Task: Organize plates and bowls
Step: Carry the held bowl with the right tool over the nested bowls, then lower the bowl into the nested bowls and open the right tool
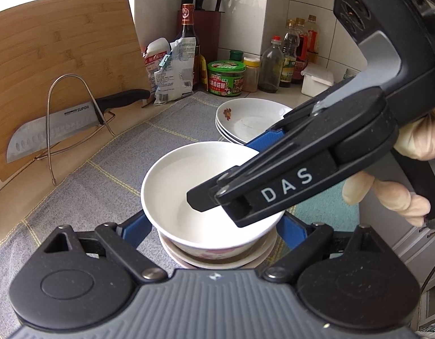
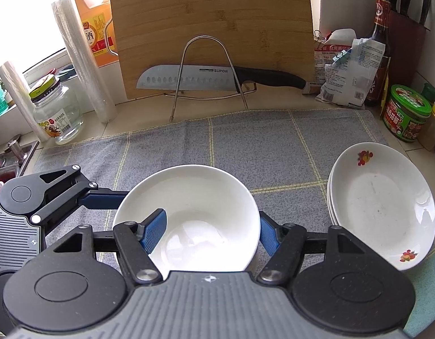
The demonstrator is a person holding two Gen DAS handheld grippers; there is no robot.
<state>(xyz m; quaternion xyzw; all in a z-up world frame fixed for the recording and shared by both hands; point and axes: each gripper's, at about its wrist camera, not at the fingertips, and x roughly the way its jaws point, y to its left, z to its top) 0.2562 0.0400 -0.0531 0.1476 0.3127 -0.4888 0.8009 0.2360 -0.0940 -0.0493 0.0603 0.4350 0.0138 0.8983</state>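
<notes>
Right claw [image 2: 209, 234] grips the rim of a white bowl [image 2: 189, 197]: one blue pad sits inside the bowl, the other presses on the outer wall, so the jaws are closed on the bowl's side. In the left wrist view this claw reaches in from the right, its black finger lying over the bowl's near edge, with a gloved hand [image 1: 409, 163] behind it.

Left claw [image 1: 214, 226] stands open, its blue fingers on either side of the bowl stack; whether they touch it cannot be told. The white bowl sits nested in another bowl [image 1: 214, 255] with a pink pattern, which in turn rests in a further dish below.

Just to the right of the bowls, a stack of white plates [image 2: 384, 209] with small flower prints lies partly on a grey checked cloth [image 2: 245, 141] that covers the tabletop [image 2: 274, 99].

Behind the cloth, a bamboo cutting board [image 2: 211, 14] leans against the wall, with a wire rack [image 2: 206, 70] in front holding a large knife [image 2: 194, 80]. To the right are paper packets [image 2: 350, 67], a dark sauce bottle [image 2: 382, 42], a green-lidded tub [image 2: 406, 113] and a knife block [image 1: 201, 28]. To the left stand a glass jar [image 2: 57, 113], rolls of plastic wrap [image 2: 81, 56] and an orange jug [image 2: 93, 19].
</notes>
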